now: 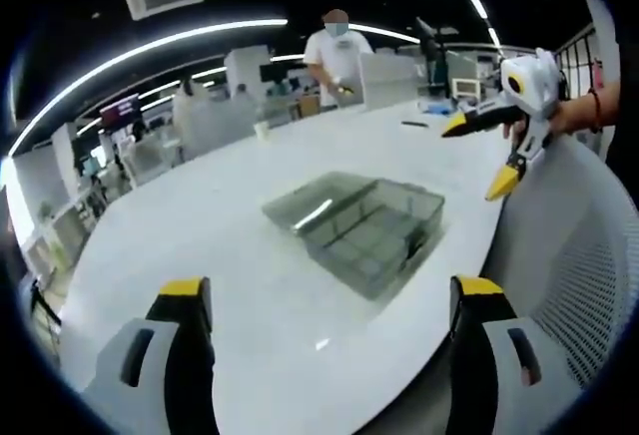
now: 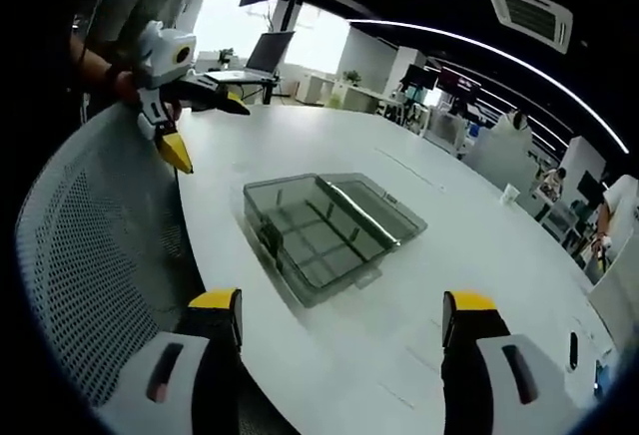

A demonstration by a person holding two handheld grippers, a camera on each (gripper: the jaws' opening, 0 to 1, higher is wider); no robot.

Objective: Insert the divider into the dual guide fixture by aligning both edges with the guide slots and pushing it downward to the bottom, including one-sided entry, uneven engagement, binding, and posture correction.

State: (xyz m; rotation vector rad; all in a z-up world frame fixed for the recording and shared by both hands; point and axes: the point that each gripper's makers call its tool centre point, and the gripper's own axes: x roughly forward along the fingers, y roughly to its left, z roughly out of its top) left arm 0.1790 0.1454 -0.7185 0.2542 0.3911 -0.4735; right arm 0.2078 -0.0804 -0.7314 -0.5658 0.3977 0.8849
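A clear grey plastic box (image 1: 374, 230) (image 2: 300, 240) with grid partitions inside lies on the white table (image 1: 200, 225) (image 2: 459, 255). Its lid (image 1: 315, 201) (image 2: 379, 211) is folded open flat beside it. My left gripper (image 1: 329, 295) hangs near the table's edge, short of the box, jaws wide apart and holding nothing. In the right gripper view it (image 2: 205, 128) appears at the upper left, held by a hand, open. My right gripper (image 2: 341, 310) is also open and holds nothing, near the table edge. In the left gripper view it (image 1: 479, 156) shows at the upper right.
A white mesh chair back (image 1: 569, 275) (image 2: 90, 255) stands against the table edge between the two grippers. A paper cup (image 1: 262, 131) (image 2: 511, 194) and a laptop (image 2: 262, 56) sit farther off on the table. A person (image 1: 334, 51) stands at the far end.
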